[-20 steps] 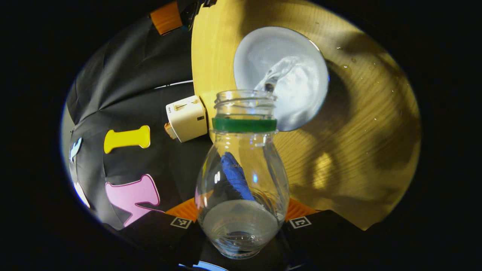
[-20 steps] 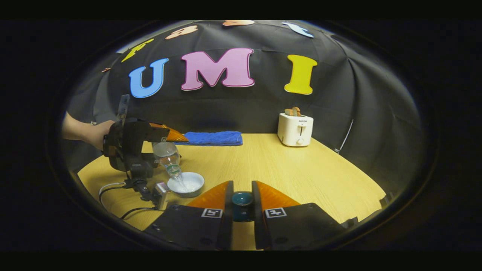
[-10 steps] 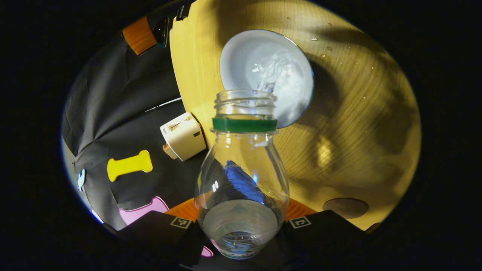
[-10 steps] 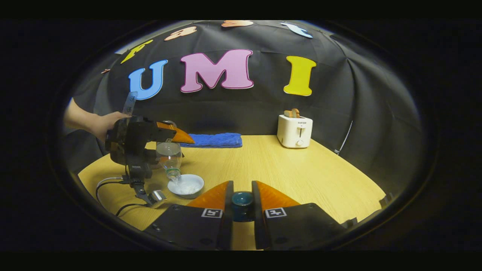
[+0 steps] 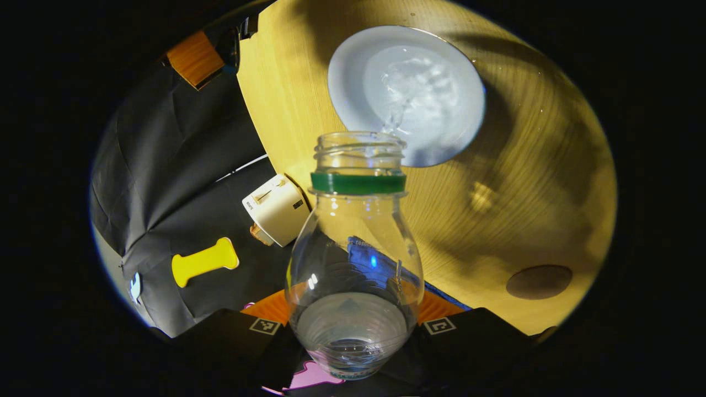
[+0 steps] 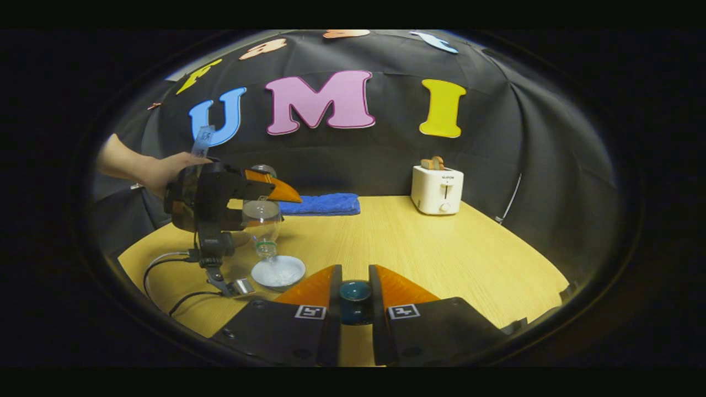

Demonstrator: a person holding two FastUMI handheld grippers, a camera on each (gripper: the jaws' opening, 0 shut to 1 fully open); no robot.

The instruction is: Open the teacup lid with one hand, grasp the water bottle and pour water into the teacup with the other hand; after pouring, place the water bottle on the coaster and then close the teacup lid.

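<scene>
In the left gripper view my left gripper (image 5: 353, 306) is shut on a clear water bottle (image 5: 356, 259) with a green neck ring. The bottle is tipped mouth-down over the white teacup (image 5: 407, 95), and a thin stream falls into the water in the cup. A round brown coaster (image 5: 539, 282) lies bare on the table. In the right gripper view my right gripper (image 6: 354, 269) is shut on the dark teal knob of the teacup lid (image 6: 355, 293), held low to the right of the cup (image 6: 278, 272). There a hand holds the left gripper (image 6: 259, 201) and the bottle (image 6: 262, 219) above the cup.
A white toaster (image 6: 437, 189) stands at the back right of the wooden table (image 6: 419, 248), and a blue towel (image 6: 320, 203) lies along the back edge. Cables (image 6: 165, 275) hang from the left gripper over the table's left part. Small water drops dot the wood near the cup.
The left gripper has risen and tipped the bottle steeper, close to vertical over the cup. The stream has thinned. The coaster has come into the left gripper view. The right gripper has stayed put.
</scene>
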